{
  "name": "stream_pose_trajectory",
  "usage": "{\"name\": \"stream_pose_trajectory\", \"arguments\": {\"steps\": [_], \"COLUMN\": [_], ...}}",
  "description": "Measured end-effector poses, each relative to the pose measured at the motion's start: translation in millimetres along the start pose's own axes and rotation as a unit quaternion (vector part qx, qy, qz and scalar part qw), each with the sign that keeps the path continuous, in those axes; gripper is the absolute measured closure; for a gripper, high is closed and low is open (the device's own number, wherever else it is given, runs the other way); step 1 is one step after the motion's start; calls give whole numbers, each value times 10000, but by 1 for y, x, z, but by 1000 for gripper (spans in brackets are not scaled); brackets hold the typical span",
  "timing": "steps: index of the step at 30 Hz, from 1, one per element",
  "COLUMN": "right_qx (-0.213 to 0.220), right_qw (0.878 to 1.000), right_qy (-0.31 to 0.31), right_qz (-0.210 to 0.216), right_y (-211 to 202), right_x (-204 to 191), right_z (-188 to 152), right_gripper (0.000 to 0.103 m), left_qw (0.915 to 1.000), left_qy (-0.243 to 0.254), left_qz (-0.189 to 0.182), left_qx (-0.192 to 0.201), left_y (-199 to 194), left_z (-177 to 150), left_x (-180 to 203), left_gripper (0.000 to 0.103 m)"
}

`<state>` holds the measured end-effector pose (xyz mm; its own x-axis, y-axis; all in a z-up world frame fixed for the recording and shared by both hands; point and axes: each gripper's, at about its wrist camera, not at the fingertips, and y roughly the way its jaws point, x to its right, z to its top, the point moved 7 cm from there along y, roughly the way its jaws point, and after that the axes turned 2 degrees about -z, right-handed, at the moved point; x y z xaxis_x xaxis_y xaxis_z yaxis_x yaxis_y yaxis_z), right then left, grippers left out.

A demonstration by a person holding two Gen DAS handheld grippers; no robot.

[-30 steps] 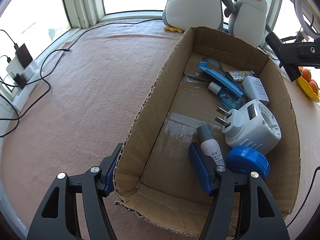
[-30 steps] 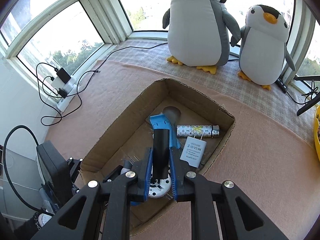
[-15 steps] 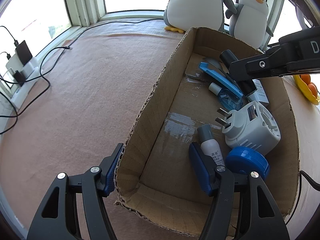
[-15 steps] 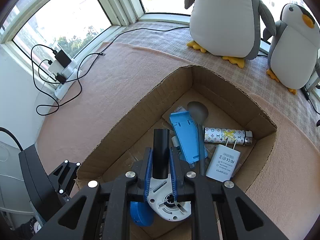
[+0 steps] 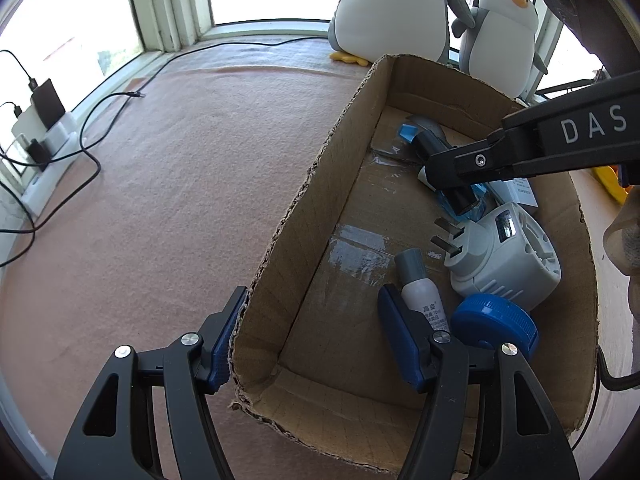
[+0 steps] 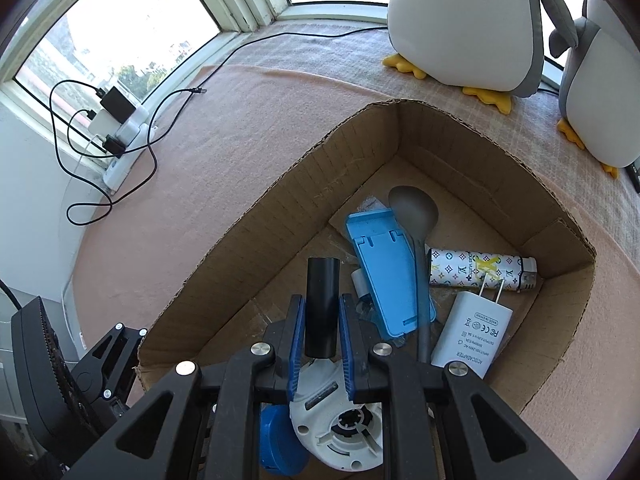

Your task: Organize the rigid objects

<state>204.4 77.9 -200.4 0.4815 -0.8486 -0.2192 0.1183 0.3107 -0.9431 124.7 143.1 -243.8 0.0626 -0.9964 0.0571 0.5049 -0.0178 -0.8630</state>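
Observation:
An open cardboard box lies on the pink cloth. My left gripper is open astride its near left wall, one finger outside and one inside beside a small white bottle. My right gripper is shut on a black cylinder low inside the box, above a blue phone stand. In the left wrist view, the right gripper comes in from the right with the cylinder. Also in the box are a white travel adapter, a blue cap, a grey spoon, a patterned lighter and a white charger.
Two plush penguins stand behind the box by the window. A power strip with chargers and black cables lies at the left edge of the cloth. A yellow object and a person's hand show at the right.
My right gripper has come down into the box with the black cylinder, closer to the blue stand. The left gripper has stayed where it was.

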Motion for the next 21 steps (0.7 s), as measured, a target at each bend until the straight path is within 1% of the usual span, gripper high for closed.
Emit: {"name": "stream_pose_trajectory", "arguments": {"steps": [2, 5, 15, 17, 21], "right_qx": [6, 2, 97, 140, 264], "right_qw": [10000, 10000, 9998, 9998, 9992], "right_qy": [-48, -52, 8, 24, 0], "right_qz": [-45, -43, -145, -168, -289], "right_y": [1, 1, -8, -14, -30], "right_x": [-1, -1, 7, 11, 17], "right_z": [0, 0, -4, -6, -13], "right_gripper": [87, 83, 81, 77, 72], "left_qw": [10000, 10000, 10000, 10000, 10000], "left_qy": [-2, -3, 5, 3, -10], "left_qz": [-2, -1, 3, 4, 7], "left_qx": [0, -2, -6, -20, -65], "left_y": [0, 0, 0, 0, 0], "left_z": [0, 0, 0, 0, 0], "left_x": [0, -1, -1, -1, -3], "left_gripper": [38, 37, 37, 37, 38]}}
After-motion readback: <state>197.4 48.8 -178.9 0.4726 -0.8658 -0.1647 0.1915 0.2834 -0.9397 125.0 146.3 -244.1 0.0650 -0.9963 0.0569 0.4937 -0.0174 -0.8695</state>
